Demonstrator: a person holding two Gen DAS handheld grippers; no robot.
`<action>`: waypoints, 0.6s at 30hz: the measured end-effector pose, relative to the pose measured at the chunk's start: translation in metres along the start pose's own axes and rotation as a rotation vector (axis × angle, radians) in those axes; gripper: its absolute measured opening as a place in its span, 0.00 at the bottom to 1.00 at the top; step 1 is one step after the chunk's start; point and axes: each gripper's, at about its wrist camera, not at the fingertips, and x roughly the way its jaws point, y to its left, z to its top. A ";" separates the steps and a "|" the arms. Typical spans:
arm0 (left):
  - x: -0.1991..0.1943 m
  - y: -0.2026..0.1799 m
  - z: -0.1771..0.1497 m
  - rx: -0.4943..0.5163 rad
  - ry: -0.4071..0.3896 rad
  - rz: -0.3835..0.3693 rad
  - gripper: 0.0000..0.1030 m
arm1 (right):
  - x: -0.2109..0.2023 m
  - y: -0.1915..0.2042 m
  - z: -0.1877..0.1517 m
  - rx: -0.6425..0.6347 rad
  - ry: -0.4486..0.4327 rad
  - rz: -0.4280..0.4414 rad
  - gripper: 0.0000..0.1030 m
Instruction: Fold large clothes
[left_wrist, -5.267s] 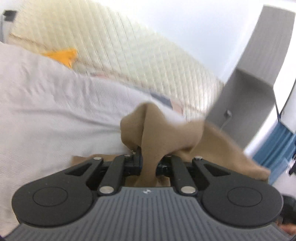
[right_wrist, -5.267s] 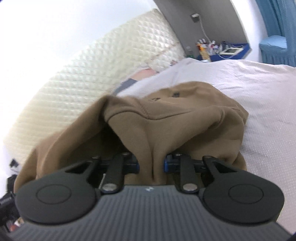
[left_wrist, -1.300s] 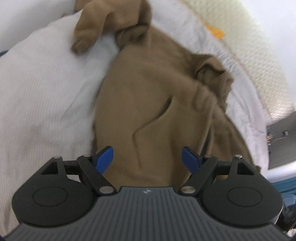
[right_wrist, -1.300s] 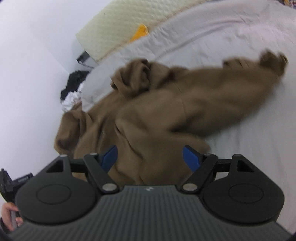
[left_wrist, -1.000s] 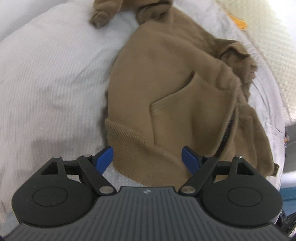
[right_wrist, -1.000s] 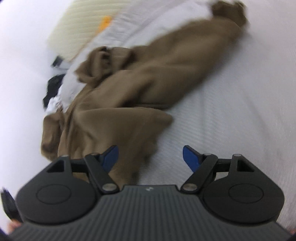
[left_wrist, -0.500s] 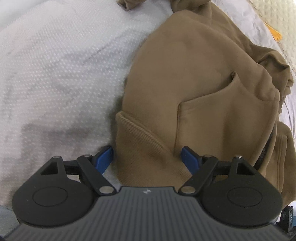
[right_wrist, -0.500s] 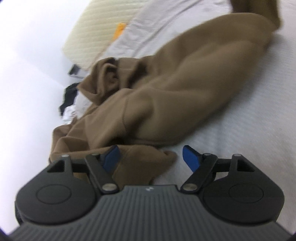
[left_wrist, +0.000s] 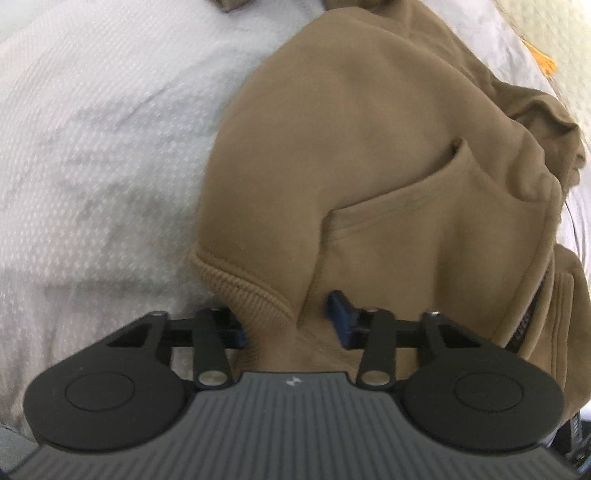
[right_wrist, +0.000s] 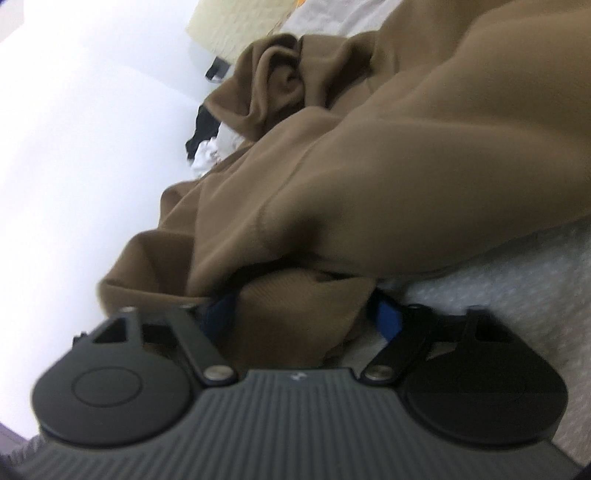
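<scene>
hoodie (left_wrist: 369, 147): matt brown fleece, ribbed hem | bedcover (left_wrist: 92, 147): white dimpled cloth, probably cotton

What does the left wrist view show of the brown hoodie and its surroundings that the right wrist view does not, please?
Only the left wrist view shows the front pocket, the ribbed hem bunched between the left gripper pads, and the zipper.

Only the right wrist view shows the black and white clothes by the wall, and the right gripper with a hem corner between its jaws, which have just been closing.

Both show the brown hoodie on the white bedspread.
</scene>
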 end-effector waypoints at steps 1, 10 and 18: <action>-0.002 -0.004 0.001 0.018 -0.005 -0.010 0.28 | 0.000 0.003 0.001 0.000 0.013 -0.008 0.63; -0.061 -0.001 0.019 0.094 -0.085 -0.160 0.10 | -0.048 0.059 -0.028 -0.033 0.043 -0.181 0.26; -0.138 0.027 0.023 0.085 -0.093 -0.298 0.09 | -0.138 0.114 -0.075 -0.050 -0.044 -0.189 0.21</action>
